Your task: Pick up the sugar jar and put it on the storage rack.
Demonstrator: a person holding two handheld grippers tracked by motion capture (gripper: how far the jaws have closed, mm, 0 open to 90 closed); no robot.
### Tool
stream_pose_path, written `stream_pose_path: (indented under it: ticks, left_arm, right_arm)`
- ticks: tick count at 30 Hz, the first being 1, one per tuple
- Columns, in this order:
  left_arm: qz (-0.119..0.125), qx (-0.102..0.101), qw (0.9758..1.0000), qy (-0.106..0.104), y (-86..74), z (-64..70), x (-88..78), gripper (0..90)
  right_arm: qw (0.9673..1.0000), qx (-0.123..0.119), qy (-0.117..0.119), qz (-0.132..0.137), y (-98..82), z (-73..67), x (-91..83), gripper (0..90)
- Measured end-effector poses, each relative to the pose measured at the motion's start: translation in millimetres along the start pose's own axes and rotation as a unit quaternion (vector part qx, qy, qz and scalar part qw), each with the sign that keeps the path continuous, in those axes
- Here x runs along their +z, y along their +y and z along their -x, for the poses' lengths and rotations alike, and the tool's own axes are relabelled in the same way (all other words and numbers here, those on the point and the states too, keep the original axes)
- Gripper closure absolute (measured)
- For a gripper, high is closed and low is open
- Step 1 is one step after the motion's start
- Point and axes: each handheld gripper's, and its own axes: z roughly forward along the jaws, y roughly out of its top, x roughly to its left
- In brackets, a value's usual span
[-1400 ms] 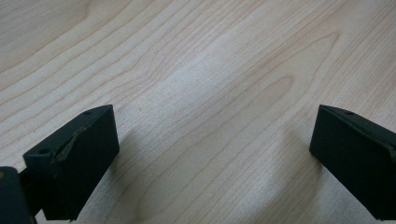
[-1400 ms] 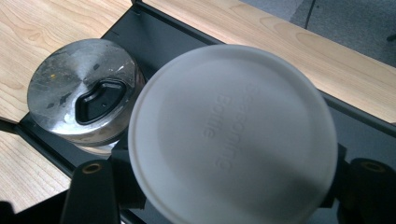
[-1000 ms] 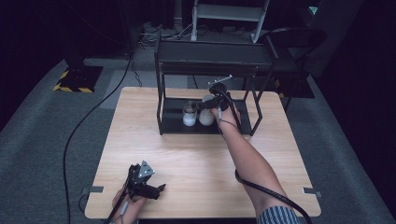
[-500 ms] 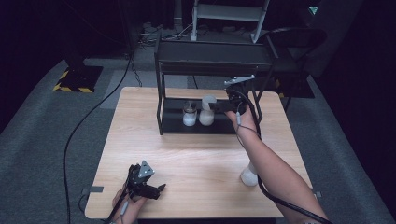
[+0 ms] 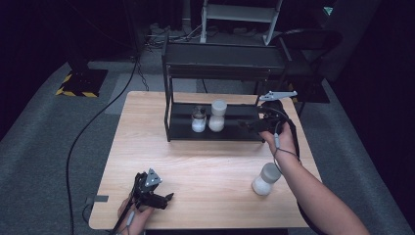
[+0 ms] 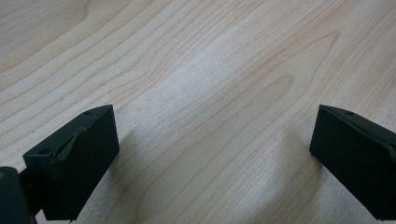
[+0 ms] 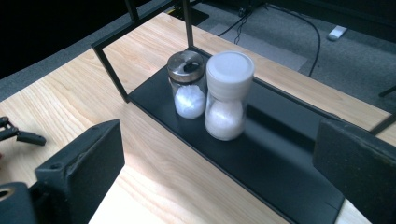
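**Now: both claws open, jars on the rack**

Here the right claw (image 5: 254, 125) stands wide and empty just right of the rack's (image 5: 220, 134) lower shelf. Its jaws have just been opening, with nothing between them. On that shelf a white-lidded jar (image 7: 227, 95) touches a steel-lidded jar (image 7: 187, 84). A third jar (image 5: 265, 179) lies on the desk (image 5: 195, 161), well in front of the rack. The left claw (image 5: 164, 199) rests wide and empty far in front of the rack.

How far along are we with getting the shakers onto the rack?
Done: two shakers, the steel-lidded jar and the white-capped shaker, stand on the rack's bottom shelf. In hand: nothing; the right gripper is open beside the rack. Left: the third shaker waits on the table.
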Motion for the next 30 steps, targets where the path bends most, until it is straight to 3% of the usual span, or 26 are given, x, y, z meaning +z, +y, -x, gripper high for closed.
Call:
stream_pose_path:
  ticks: [5, 16, 24, 30]
  left_arm:
    - [0.0, 0.0, 1.0, 0.001, 0.1, 0.2, 0.0, 1.3]
    - [0.0, 0.0, 1.0, 0.001, 0.2, 0.2, 0.1, 1.3]
    - [0.001, -0.001, 1.0, 0.0, 0.3, -0.2, 0.7, 1.3]
    - [0.001, -0.002, 1.0, 0.001, 0.2, 0.4, 0.6, 1.3]
  right_arm:
    - [0.9999, 0.005, 0.006, 0.01, -15.6, 1.0, -20.3, 1.9]
    - [0.9994, -0.013, -0.012, 0.031, -46.2, -16.2, -63.5, 1.4]
    - [0.9989, -0.001, -0.015, 0.045, -74.2, -18.1, -80.9, 0.8]
    - [0.9989, -0.011, -0.019, 0.041, -88.5, -19.4, -87.2, 0.0]
